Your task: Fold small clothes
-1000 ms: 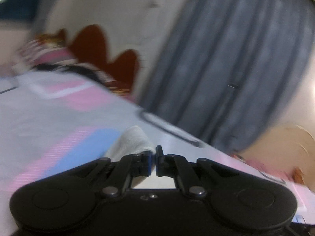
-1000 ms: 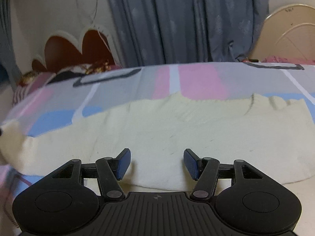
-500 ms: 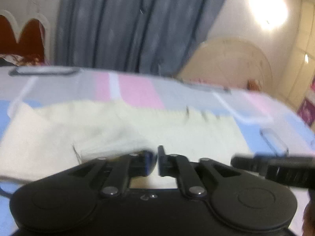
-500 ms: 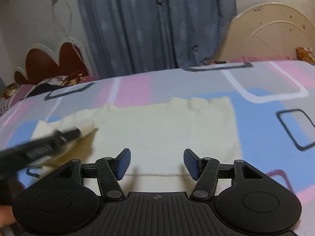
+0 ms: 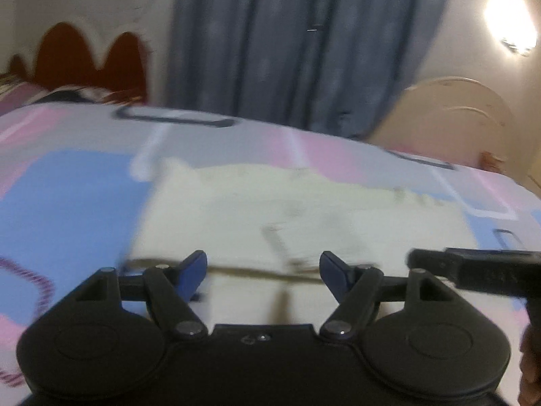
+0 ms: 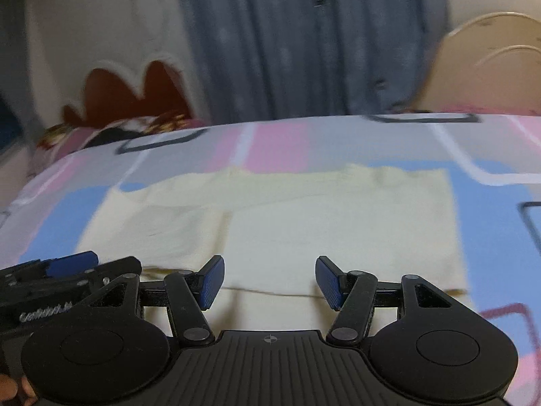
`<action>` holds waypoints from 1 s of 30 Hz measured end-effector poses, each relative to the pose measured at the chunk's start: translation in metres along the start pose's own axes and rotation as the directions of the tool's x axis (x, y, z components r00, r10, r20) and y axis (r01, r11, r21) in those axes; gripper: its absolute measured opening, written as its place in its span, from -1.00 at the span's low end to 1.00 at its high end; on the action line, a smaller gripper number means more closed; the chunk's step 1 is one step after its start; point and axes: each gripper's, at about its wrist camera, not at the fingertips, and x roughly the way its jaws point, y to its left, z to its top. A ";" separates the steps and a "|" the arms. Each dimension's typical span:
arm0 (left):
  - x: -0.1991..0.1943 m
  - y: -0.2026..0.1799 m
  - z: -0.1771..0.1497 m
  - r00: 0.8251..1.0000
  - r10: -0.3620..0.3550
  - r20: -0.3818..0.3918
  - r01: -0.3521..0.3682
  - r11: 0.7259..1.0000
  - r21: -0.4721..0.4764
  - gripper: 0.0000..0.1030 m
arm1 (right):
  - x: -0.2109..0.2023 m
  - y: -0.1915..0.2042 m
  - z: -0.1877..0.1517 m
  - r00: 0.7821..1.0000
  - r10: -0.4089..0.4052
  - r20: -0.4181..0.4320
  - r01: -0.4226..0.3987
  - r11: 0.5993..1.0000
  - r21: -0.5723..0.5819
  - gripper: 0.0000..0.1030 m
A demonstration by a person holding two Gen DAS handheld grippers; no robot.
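A cream knitted garment (image 6: pixel 304 223) lies flat on the bed, its left part folded over onto the middle; it also shows in the left wrist view (image 5: pixel 287 216). My left gripper (image 5: pixel 263 272) is open and empty, just above the garment's near edge. My right gripper (image 6: pixel 269 280) is open and empty over the same near edge. The left gripper shows at the lower left of the right wrist view (image 6: pixel 67 270). The right gripper shows at the right of the left wrist view (image 5: pixel 473 270).
The bed has a sheet (image 6: pixel 490 209) with pink, blue and grey blocks. A blue-grey curtain (image 6: pixel 304 44) hangs behind it. A red scalloped headboard (image 6: pixel 135 94) with a patterned pillow (image 6: pixel 111 132) stands at the back left, a cream arched board (image 6: pixel 490 67) at the back right.
My left gripper has opened and let go of the garment's sleeve end, which now lies folded over the body. Both cameras have swung; the right gripper stays open.
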 end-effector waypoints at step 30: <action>0.038 0.041 -0.008 0.991 0.134 -0.021 -0.134 0.991 0.012 0.28 | 0.024 -0.003 0.014 0.979 -0.151 0.134 0.146 0.988 0.048 -0.92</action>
